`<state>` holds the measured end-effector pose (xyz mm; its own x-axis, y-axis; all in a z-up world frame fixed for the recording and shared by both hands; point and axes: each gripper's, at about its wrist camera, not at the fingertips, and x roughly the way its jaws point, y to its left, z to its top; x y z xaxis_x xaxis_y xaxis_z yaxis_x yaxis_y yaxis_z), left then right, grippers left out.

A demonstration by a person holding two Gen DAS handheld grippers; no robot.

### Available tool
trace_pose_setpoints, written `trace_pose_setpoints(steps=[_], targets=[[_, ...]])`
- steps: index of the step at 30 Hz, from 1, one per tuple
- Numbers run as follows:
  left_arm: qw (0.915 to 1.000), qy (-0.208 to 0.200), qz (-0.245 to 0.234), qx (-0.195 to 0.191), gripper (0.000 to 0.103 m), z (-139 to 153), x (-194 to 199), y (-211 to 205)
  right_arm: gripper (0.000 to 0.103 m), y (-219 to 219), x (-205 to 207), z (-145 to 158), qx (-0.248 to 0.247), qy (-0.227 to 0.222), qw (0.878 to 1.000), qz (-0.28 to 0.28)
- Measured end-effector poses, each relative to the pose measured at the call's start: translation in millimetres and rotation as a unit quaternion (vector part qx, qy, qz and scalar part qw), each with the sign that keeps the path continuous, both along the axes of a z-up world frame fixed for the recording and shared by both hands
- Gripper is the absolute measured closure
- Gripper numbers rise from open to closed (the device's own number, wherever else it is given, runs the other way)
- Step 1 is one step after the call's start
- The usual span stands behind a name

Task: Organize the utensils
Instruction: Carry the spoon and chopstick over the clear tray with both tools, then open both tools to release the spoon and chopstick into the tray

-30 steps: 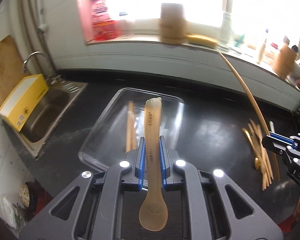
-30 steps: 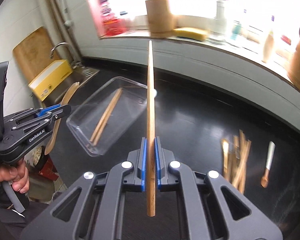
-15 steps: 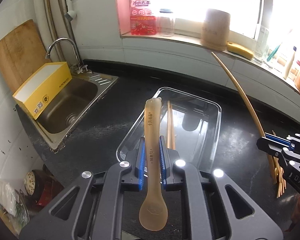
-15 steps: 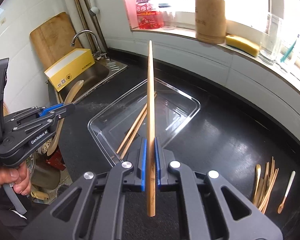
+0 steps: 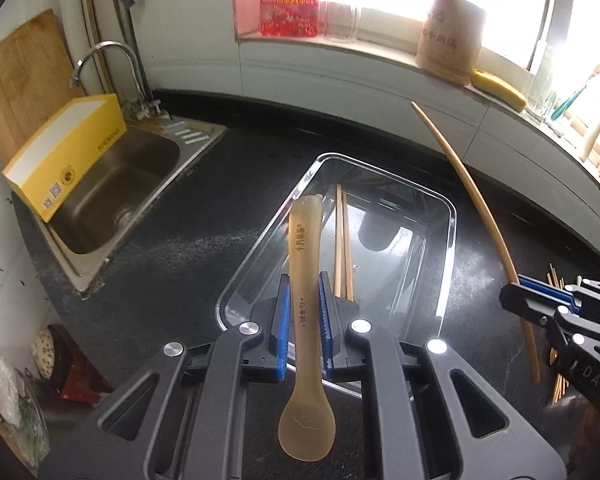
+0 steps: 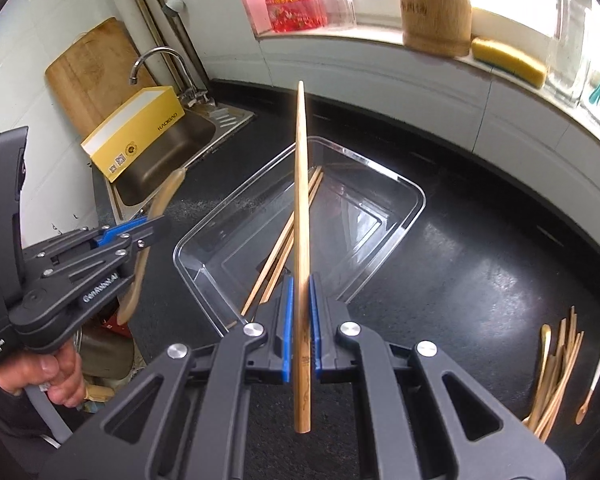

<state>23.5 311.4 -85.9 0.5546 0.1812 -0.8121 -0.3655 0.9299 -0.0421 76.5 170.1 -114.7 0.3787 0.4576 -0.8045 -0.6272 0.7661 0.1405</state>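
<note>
My left gripper [image 5: 303, 292] is shut on a translucent amber spoon [image 5: 305, 264], handle pointing forward over the near left rim of a clear plastic tray [image 5: 446, 248]. Two wooden chopsticks [image 5: 343, 248] lie inside that tray. My right gripper [image 6: 299, 292] is shut on a single wooden chopstick [image 6: 301, 184], held above the tray [image 6: 404, 216] where the pair of chopsticks [image 6: 284, 244] lies. In the right wrist view the left gripper [image 6: 148, 232] hangs left of the tray with the spoon [image 6: 156, 216]. The left wrist view shows the right gripper [image 5: 516, 296] at the right with its chopstick [image 5: 476, 208].
A pile of wooden utensils [image 6: 556, 368] and a small white-handled spoon [image 6: 594, 376] lie on the black counter [image 6: 480, 264] at the right. A steel sink [image 5: 112, 196] with a yellow box [image 5: 60, 152] is at the left. A wooden holder [image 5: 448, 36] and sponge [image 5: 498, 88] stand on the windowsill.
Both grippers have moved toward the tray and lower, so it looks larger and nearer. Each still holds its utensil the same way.
</note>
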Motion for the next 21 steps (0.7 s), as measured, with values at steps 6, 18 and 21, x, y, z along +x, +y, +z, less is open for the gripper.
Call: trace_pose_setpoints(steps=[6,18,21], targets=[[0.9996,0.015,-0.014,-0.02,0.09,-22,28,5,0.095,17,21,-16,0.002,0.039,0.999,-0.008],[0.9963,0.059,-0.034,-0.052,0.09,-65,82,19,0.095,52,71,-60,-0.003,0.118,0.993,-0.025],[0.9952,0.07,-0.037,-0.057,0.09,-75,92,23,0.095,54,81,-70,-0.005,0.133,0.991,-0.028]])
